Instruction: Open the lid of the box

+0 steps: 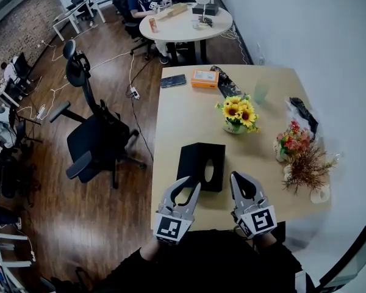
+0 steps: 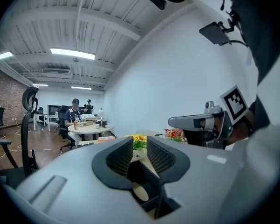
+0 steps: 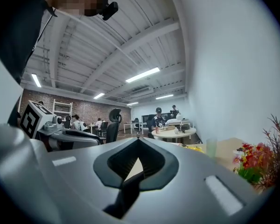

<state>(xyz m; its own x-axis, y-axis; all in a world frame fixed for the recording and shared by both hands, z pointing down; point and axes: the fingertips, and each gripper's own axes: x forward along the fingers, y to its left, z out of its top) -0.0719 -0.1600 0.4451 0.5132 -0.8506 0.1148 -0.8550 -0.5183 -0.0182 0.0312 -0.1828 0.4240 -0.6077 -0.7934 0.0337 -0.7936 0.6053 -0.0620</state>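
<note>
A black box (image 1: pixel 198 163) with an oval hole in its top lies on the wooden table (image 1: pixel 171 127), near the front edge. My left gripper (image 1: pixel 192 183) hovers at the box's near left corner. In the left gripper view its jaws (image 2: pixel 139 146) stand slightly apart with nothing between them, and the box (image 2: pixel 151 192) shows just below. My right gripper (image 1: pixel 236 176) is just right of the box and apart from it. In the right gripper view its tips (image 3: pixel 137 141) meet with nothing held, and a dark edge of the box (image 3: pixel 123 192) lies under them.
A vase of sunflowers (image 1: pixel 238 115) stands behind the box. Red flowers and dried twigs (image 1: pixel 299 154) are at the right edge. An orange packet (image 1: pixel 205 78), a dark phone (image 1: pixel 172 80) and a glass (image 1: pixel 260 91) sit at the far end. An office chair (image 1: pixel 94 136) stands to the left.
</note>
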